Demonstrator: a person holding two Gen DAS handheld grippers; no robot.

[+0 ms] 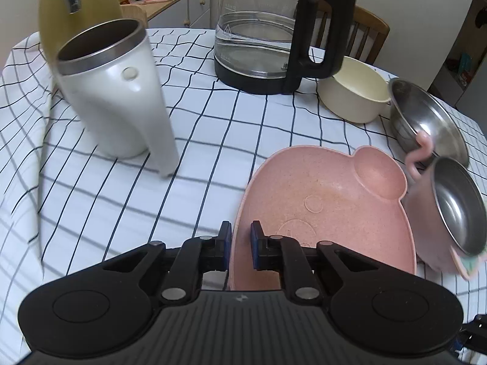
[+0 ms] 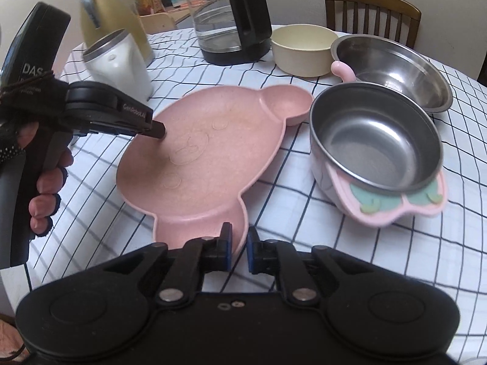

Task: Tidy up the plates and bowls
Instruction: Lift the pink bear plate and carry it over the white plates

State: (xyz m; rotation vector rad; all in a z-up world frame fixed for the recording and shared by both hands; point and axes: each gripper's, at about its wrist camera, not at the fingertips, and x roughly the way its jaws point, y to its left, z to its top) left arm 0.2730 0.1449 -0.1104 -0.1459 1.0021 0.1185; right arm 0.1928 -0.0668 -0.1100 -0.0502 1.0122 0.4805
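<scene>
A table [image 2: 289,213] draped in a white cloth with a dark grid carries everything; the cloth wrinkles and hangs over the left edge. Behind the far edge stand a wooden chair [image 2: 373,9] and a low wooden cabinet [image 1: 182,3] with a tissue box on top, against a pale wall.

Near the middle of the table lies the pink bear-face plate [image 2: 213,152], flat, its long axis running from the near ear at the right gripper toward the far ear [image 2: 286,100], which points to the far right corner. Just beside it on the right sits the pink-handled steel bowl [image 2: 377,143], upright. Behind that is a wide steel bowl [image 2: 395,64], and left of it a cream bowl [image 2: 301,50], both toward the far edge.

The left gripper [image 1: 240,249] has its fingers narrowly parted astride the plate's left rim, one inside and one outside; whether they press it I cannot tell. The right gripper [image 2: 239,251] is likewise almost closed, its fingers either side of the rim of the near ear, contact unclear.

Toward the far left corner stand a white steel-lined kettle [image 1: 118,97] and a yellow-green flask [image 2: 112,21]; a glass carafe with a black handle [image 1: 274,36] stands at the far edge.
</scene>
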